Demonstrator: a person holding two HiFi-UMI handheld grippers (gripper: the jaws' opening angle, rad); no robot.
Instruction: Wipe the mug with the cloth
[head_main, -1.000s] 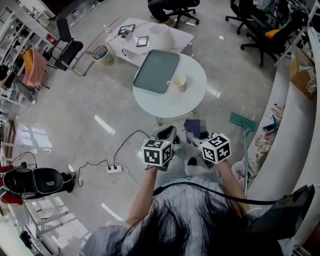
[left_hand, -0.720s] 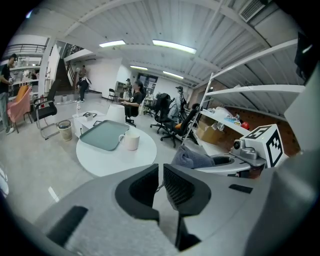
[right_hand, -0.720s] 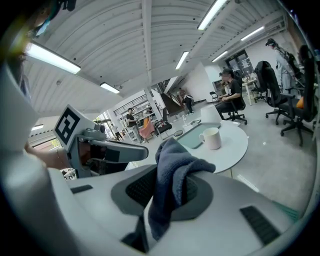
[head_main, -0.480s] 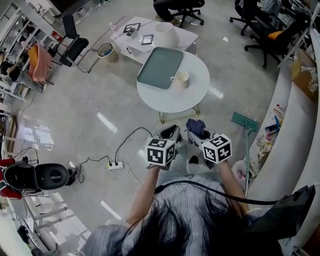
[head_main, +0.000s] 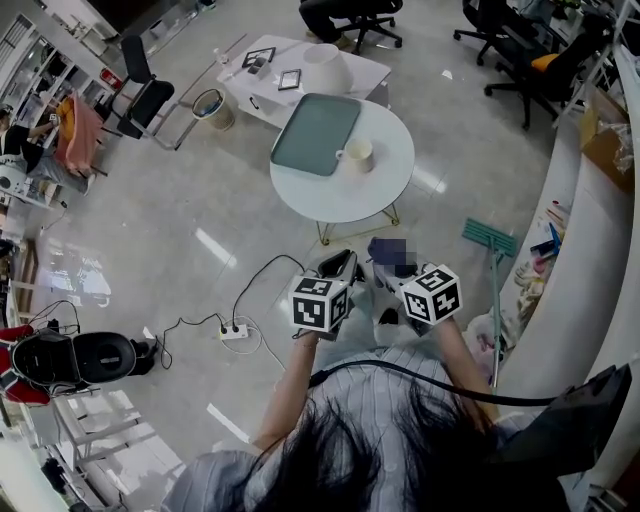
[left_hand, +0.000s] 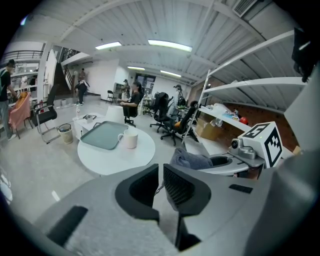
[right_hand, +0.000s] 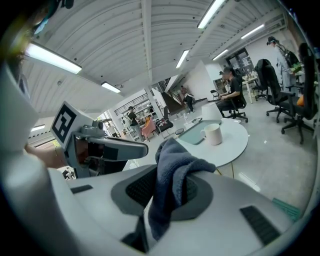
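Observation:
A cream mug (head_main: 356, 154) (left_hand: 130, 138) (right_hand: 212, 134) stands on the round white table (head_main: 375, 195), right beside a grey-green tray (head_main: 315, 134). Both grippers hang over the floor, well short of the table. My right gripper (head_main: 385, 262) (right_hand: 167, 192) is shut on a dark blue cloth (right_hand: 172, 172) that bunches up over its jaws; in the left gripper view the cloth (left_hand: 192, 160) shows to the right. My left gripper (head_main: 338, 268) (left_hand: 161, 187) has its jaws nearly together with nothing between them.
A low white table (head_main: 300, 70) with frames and a white shade stands behind the round one. A waste bin (head_main: 203, 106), office chairs (head_main: 140, 85), a power strip with cable (head_main: 232, 331) and a green mop (head_main: 490, 255) lie around.
The view has shifted slightly; both grippers stay in the same place before the person, the cloth still in the right one.

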